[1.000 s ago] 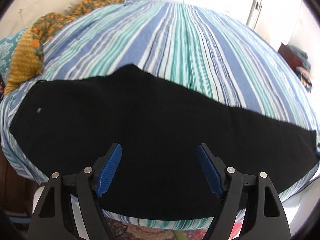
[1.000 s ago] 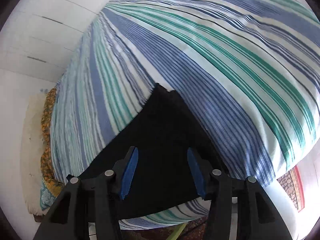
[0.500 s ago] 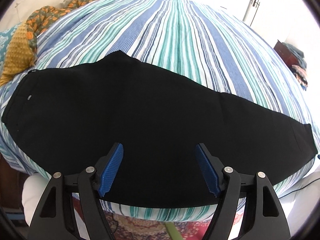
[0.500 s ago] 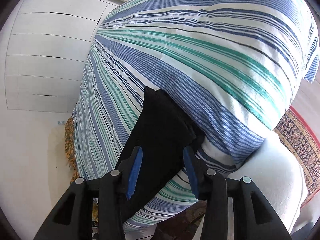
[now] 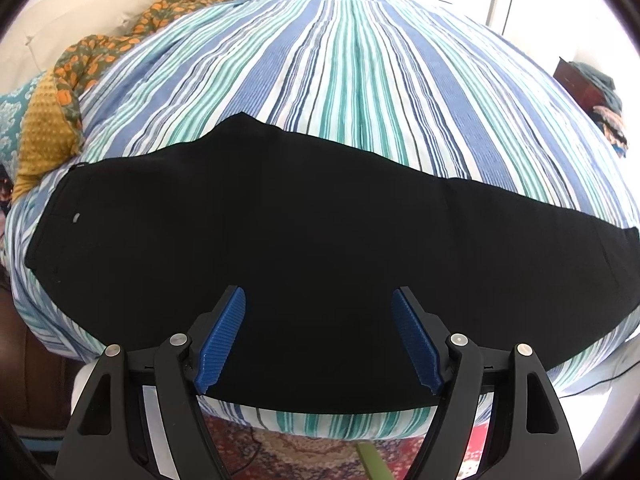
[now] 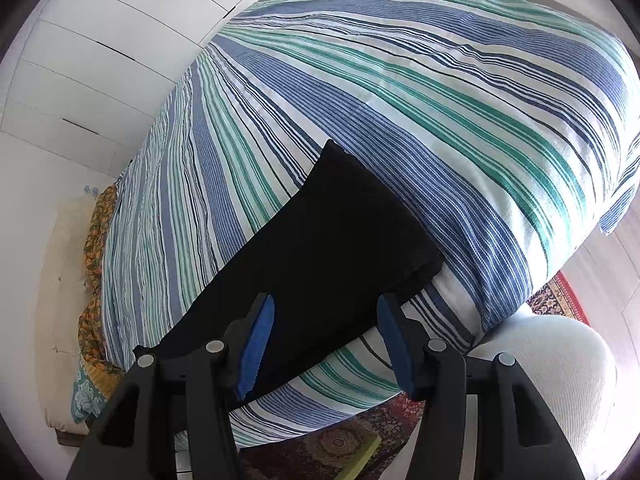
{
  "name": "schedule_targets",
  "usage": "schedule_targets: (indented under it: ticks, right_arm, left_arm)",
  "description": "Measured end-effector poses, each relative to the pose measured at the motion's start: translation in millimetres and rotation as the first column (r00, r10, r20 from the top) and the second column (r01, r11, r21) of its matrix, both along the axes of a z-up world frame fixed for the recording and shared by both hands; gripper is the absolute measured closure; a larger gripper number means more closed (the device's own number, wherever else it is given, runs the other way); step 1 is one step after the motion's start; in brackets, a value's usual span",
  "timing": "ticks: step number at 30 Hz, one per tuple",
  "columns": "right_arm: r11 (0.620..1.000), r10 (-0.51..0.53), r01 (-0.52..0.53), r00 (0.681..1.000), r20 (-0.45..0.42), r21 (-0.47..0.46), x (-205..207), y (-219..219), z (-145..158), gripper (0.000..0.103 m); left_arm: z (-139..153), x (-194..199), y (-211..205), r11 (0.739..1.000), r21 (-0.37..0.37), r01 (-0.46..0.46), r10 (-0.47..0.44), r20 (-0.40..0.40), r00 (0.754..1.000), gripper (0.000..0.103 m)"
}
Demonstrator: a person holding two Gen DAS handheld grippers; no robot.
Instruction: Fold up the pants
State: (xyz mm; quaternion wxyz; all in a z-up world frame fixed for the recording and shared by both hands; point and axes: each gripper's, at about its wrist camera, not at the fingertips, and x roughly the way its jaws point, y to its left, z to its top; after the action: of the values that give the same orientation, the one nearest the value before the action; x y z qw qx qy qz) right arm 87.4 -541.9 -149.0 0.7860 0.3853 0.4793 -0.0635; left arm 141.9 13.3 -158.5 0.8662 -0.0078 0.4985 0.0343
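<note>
Still flat: black pants wait, both tongs empty

Pants [image 5: 320, 248] lie spread lengthwise along the near edge of the striped bed [image 5: 360, 72], seemingly already halved leg on leg, waistband at far left w/ a small pale button [image 5: 75, 218], hems at far right. Orange patterned blanket [image 5: 96, 56] sits bunched at the bed's left end, apart from the waistband. Left tongs [image 5: 318, 336] hover over the pants' middle, jaws wide apart, gripping nothing. Right tongs [image 6: 326, 340] hover over the hem end [image 6: 352, 240], also parted & empty.

Risks, as I judge them: near edge of the cloth runs right at the mattress edge, so a careless tug could slide it off onto the rug [image 6: 360, 432]. Pinching only the top layer at the hems would split the legs & skew the fold. Black-on-black hides edges, so a missed grab is likely
</note>
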Motion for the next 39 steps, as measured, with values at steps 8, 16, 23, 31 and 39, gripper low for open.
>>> schedule_targets:
  ticks: [8,16,23,31,39]
  right_arm:
    - [0.997,-0.026,0.026,1.0,-0.003,0.075,-11,-3,-11,0.049]
    - [0.975,-0.209,0.212,0.977,-0.048,0.061,-22,-52,-22,0.043]
    - [0.956,-0.228,0.236,0.972,-0.063,0.177,-18,-60,-38,0.041]
    - [0.927,-0.219,0.191,0.974,0.054,0.322,-15,-60,-44,0.039]
    - [0.963,-0.06,0.038,0.995,0.076,0.265,28,-68,-49,0.039]
  left_arm:
    - [-4,-3,11,0.999,-0.009,-0.034,0.034,-0.008,0.999,0.025]
    - [-10,-6,13,0.999,-0.013,-0.034,0.033,-0.024,0.999,0.025]
    - [-13,-6,16,0.998,-0.029,-0.049,0.047,-0.042,0.998,0.025]
    - [-15,-6,20,0.997,-0.036,-0.061,0.06,-0.045,0.997,0.025]
    - [-15,-6,11,0.999,-0.023,-0.034,0.032,-0.048,0.998,0.025]
